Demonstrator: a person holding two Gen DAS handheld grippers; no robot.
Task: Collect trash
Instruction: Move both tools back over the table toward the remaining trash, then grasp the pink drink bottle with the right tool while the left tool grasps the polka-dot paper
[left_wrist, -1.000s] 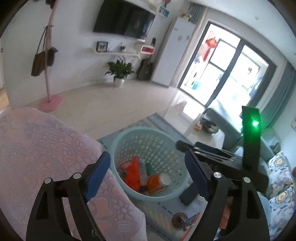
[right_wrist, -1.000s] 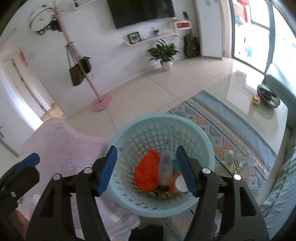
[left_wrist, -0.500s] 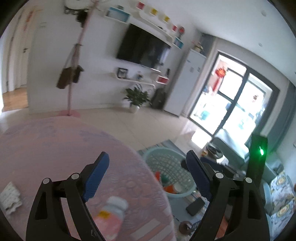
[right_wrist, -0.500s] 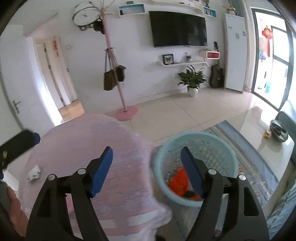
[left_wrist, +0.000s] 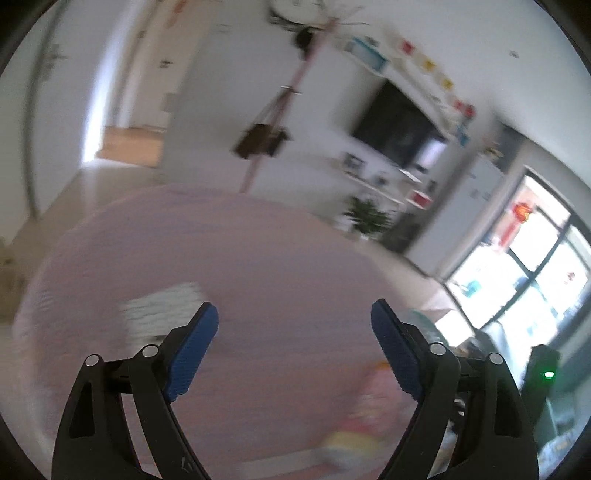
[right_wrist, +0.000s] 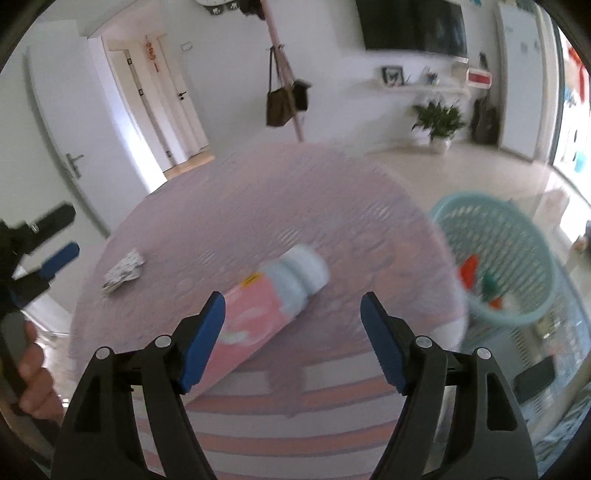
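A pink bottle with a pale blue cap (right_wrist: 269, 299) lies on its side on the pink tablecloth (right_wrist: 258, 206), just ahead of my open, empty right gripper (right_wrist: 291, 314). A crumpled white paper (right_wrist: 123, 269) lies at the table's left; it shows blurred in the left wrist view (left_wrist: 162, 314), ahead and left of my open, empty left gripper (left_wrist: 293, 325). The bottle shows blurred at lower right in the left wrist view (left_wrist: 365, 417). A light blue basket (right_wrist: 517, 236) holding orange and green trash stands on the floor right of the table. The left gripper also shows in the right wrist view (right_wrist: 40, 251).
A pink coat stand with a brown bag (right_wrist: 284, 99) stands beyond the table. A potted plant (right_wrist: 439, 125) and wall shelf are at the back right. A patterned rug (right_wrist: 569, 387) lies under the basket. Glass doors (left_wrist: 524, 280) are to the right.
Both grippers have swung left from above the basket to over the table. The bottle and crumpled paper have come into view; the basket has slid to the right.
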